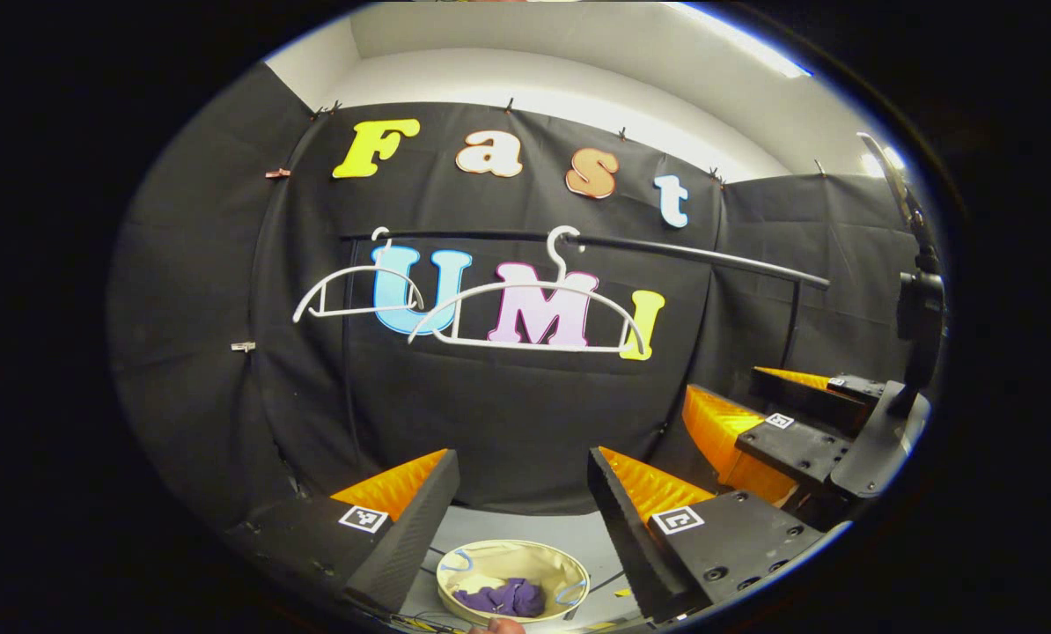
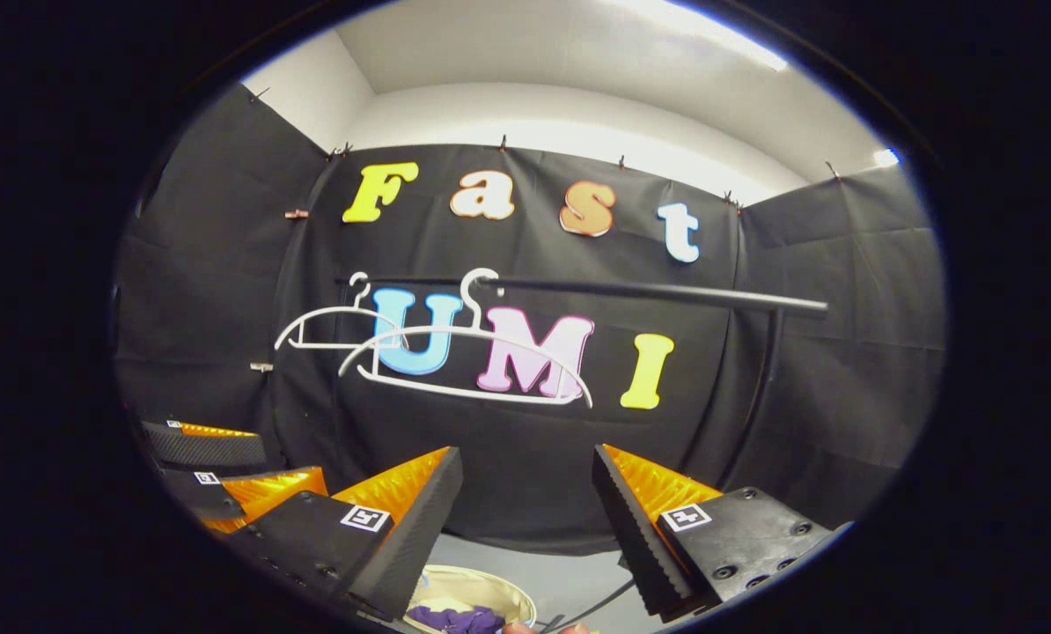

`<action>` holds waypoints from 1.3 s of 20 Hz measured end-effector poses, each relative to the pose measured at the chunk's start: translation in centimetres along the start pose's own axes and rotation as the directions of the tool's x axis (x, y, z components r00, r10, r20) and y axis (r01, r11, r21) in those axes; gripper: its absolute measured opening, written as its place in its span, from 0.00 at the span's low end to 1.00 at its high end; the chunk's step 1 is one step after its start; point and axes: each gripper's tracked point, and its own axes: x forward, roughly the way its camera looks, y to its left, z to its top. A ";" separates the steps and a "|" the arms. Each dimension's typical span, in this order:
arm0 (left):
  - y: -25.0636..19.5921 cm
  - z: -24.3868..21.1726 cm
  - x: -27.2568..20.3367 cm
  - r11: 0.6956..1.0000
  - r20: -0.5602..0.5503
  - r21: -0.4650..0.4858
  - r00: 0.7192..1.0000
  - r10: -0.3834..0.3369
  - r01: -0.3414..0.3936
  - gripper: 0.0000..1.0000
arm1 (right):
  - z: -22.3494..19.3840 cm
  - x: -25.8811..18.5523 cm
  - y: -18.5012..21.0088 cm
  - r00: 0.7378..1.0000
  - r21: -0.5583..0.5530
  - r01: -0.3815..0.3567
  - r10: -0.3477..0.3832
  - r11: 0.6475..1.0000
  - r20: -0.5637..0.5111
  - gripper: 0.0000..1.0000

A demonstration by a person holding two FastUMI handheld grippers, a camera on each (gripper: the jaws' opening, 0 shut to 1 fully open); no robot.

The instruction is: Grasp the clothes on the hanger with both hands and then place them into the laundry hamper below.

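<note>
Two bare white hangers [image 1: 525,317] [image 1: 354,291] hang on a dark rail [image 1: 710,255] in front of the booth wall. Below, a round cream laundry hamper [image 1: 512,553] stands on the grey floor with a purple garment [image 1: 503,599] lying inside. My left gripper [image 1: 523,493] is open above the hamper, nothing between its fingers. The right gripper [image 1: 759,409] shows open at the right of the left gripper view. In the right gripper view, my right gripper [image 2: 525,502] is open over the hamper [image 2: 477,588] and purple garment [image 2: 455,619], with the hangers [image 2: 473,365] ahead and the left gripper [image 2: 217,467] at the lower left.
The rail's upright post [image 1: 794,326] stands at the right. A dark stand with a clamp [image 1: 917,299] rises at the far right edge. A cable [image 2: 591,608] runs over the floor beside the hamper. A fingertip [image 1: 499,626] pokes in at the bottom edge.
</note>
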 end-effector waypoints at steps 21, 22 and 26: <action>-0.3 2.6 -9.2 0.999 0.104 0.033 0.994 -0.037 0.034 0.93 | 4.2 -7.6 -0.4 0.995 0.054 0.034 -0.039 0.998 0.091 0.95; -0.2 2.6 -9.3 0.999 0.104 0.037 0.994 -0.036 0.033 0.93 | 4.0 -7.7 -0.5 0.996 0.057 0.035 -0.040 0.998 0.084 0.95; -0.4 2.6 -9.6 0.999 0.109 0.041 0.994 -0.032 0.027 0.93 | 4.0 -7.9 -0.3 0.996 0.053 0.027 -0.032 0.998 0.080 0.95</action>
